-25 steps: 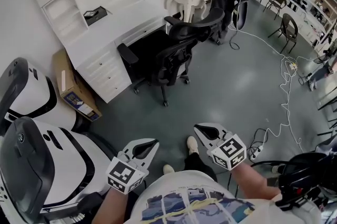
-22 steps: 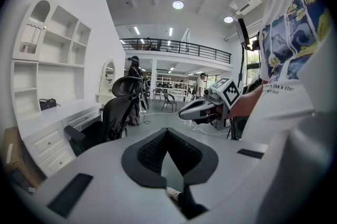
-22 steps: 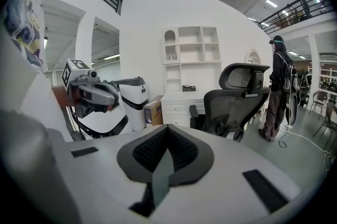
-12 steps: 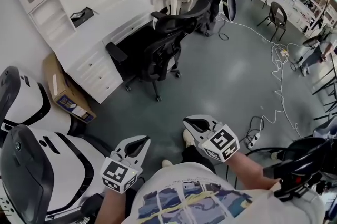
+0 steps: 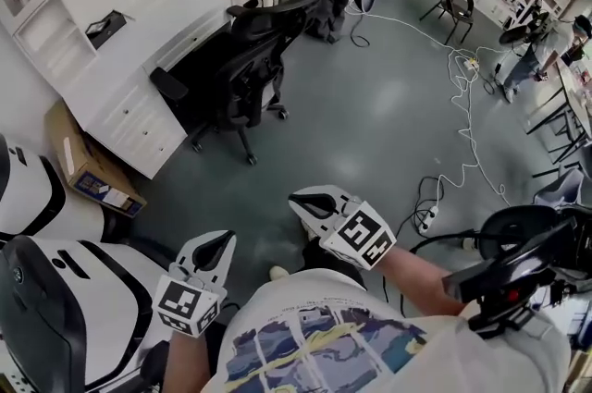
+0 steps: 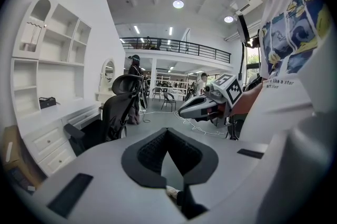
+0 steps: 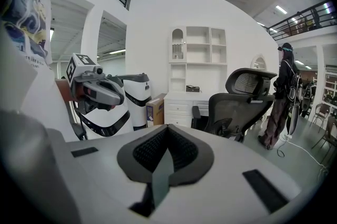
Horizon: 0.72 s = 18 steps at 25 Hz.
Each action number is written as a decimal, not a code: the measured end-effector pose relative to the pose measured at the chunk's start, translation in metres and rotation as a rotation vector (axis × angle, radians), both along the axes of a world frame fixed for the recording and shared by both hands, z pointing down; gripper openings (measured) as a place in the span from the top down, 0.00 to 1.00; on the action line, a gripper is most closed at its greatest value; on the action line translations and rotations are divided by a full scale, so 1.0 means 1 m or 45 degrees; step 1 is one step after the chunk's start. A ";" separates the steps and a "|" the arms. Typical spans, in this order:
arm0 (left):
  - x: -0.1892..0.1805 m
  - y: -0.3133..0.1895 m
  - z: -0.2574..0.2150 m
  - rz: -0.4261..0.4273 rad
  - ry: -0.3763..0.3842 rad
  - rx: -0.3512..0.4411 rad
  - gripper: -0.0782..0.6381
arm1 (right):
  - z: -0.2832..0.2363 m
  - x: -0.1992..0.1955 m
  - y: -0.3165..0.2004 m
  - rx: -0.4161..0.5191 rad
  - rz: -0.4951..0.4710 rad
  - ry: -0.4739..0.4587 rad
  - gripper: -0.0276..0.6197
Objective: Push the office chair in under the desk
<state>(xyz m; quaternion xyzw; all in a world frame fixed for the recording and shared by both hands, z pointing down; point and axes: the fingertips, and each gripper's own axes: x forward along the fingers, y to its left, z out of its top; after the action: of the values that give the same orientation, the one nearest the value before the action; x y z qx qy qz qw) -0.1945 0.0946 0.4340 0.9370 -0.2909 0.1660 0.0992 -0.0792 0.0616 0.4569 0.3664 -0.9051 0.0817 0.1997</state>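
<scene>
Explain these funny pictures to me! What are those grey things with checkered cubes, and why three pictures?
A person holds a tool in each hand: the left hand-held gripper and the right hand-held gripper, grey pincers with marker cubes. Both are shut and empty. One picture comes from a camera on the person's head, looking down. The other two come from cameras riding on the grippers. On the grey floor a black mesh office chair stands at a white desk, a brown cardboard box beside it.

black mesh office chair [image 5: 264,21]; glossy white desk [image 5: 139,54]; smooth grey floor [image 5: 370,132]; cardboard box [image 5: 79,165]
</scene>
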 end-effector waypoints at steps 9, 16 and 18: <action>0.002 0.001 0.001 0.002 -0.005 0.001 0.87 | -0.007 -0.009 0.004 -0.008 -0.035 -0.022 0.92; 0.004 0.004 0.006 0.005 -0.008 -0.007 0.87 | -0.003 -0.009 0.009 -0.011 -0.046 -0.022 0.92; 0.005 0.003 0.006 0.011 -0.010 -0.009 0.87 | -0.003 -0.009 0.008 -0.010 -0.044 -0.023 0.92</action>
<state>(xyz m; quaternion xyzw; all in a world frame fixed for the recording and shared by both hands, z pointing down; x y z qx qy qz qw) -0.1897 0.0978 0.4402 0.9373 -0.2866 0.1709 0.1007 -0.0883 0.0700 0.4540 0.3493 -0.9127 0.0852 0.1942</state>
